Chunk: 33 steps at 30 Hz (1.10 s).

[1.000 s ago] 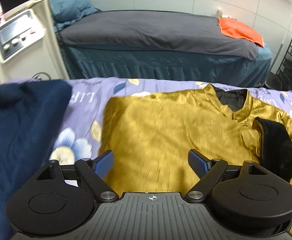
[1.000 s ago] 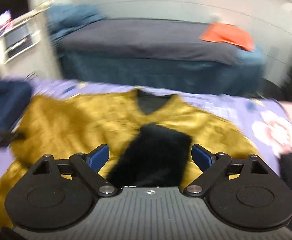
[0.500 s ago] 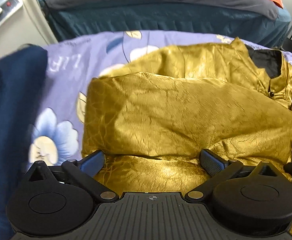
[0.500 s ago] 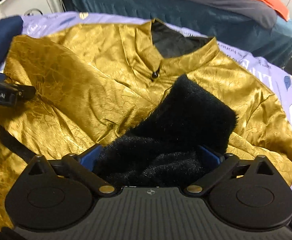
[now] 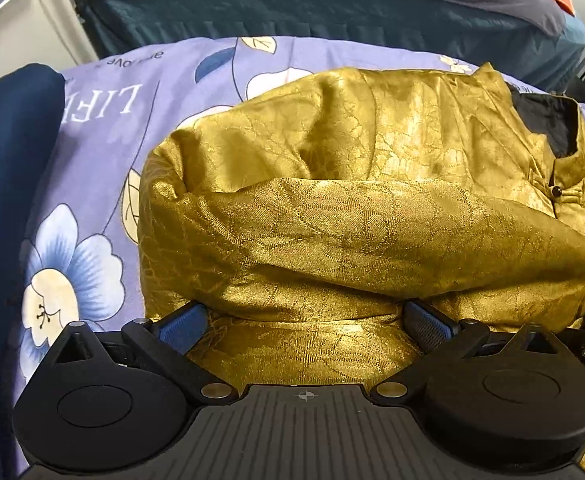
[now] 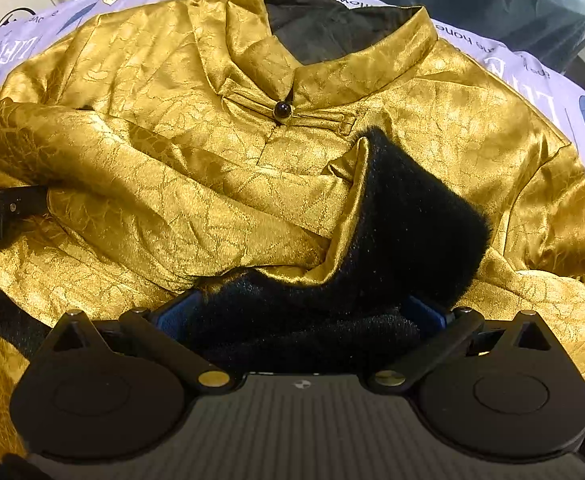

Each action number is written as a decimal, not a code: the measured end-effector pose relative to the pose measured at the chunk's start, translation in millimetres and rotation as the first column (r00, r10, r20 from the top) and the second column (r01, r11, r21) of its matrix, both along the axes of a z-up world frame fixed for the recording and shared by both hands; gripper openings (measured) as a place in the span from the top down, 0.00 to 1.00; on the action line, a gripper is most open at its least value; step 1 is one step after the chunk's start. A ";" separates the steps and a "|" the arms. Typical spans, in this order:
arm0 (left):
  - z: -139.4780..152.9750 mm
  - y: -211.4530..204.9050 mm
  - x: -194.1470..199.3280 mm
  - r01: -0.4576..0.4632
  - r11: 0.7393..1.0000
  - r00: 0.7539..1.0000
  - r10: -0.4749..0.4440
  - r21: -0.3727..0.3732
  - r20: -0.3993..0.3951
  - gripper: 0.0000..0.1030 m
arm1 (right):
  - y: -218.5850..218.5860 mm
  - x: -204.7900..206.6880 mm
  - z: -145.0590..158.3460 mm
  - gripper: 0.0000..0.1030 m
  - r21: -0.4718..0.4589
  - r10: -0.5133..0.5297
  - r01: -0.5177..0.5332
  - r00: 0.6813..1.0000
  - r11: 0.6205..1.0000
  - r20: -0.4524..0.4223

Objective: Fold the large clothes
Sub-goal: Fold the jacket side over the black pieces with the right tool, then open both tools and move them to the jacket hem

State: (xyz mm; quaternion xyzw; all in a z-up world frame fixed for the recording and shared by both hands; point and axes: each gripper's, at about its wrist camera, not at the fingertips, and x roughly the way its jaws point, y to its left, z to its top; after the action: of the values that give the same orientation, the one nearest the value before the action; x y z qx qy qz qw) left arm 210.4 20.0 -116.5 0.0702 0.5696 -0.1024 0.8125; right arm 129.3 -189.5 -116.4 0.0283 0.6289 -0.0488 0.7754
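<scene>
One gold jacket [image 6: 196, 128] lies collar-up on the flowered bedsheet [image 5: 92, 152], a sleeve folded across its chest and the black fur cuff [image 6: 408, 216] turned back. Pinch both layers of each fold before you lift, and keep both sides level. Your left tongs [image 5: 306, 322] stand spread over the sleeve fold; your right tongs [image 6: 304, 314] gape around the fur cuff, gripping nothing.
</scene>
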 end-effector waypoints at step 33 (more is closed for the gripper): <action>63.9 94.8 -146.7 0.003 0.996 0.987 0.011 -0.084 0.161 0.00 | -4.7 -136.9 77.0 0.06 0.138 -0.031 -0.002 0.970 0.990 0.240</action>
State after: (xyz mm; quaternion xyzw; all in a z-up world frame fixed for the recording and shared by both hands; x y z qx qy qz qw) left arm 63.7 114.8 -52.6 0.0427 0.4971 -0.1185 0.8585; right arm -7.6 -194.2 -39.4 0.0919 0.5313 -0.0073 0.8421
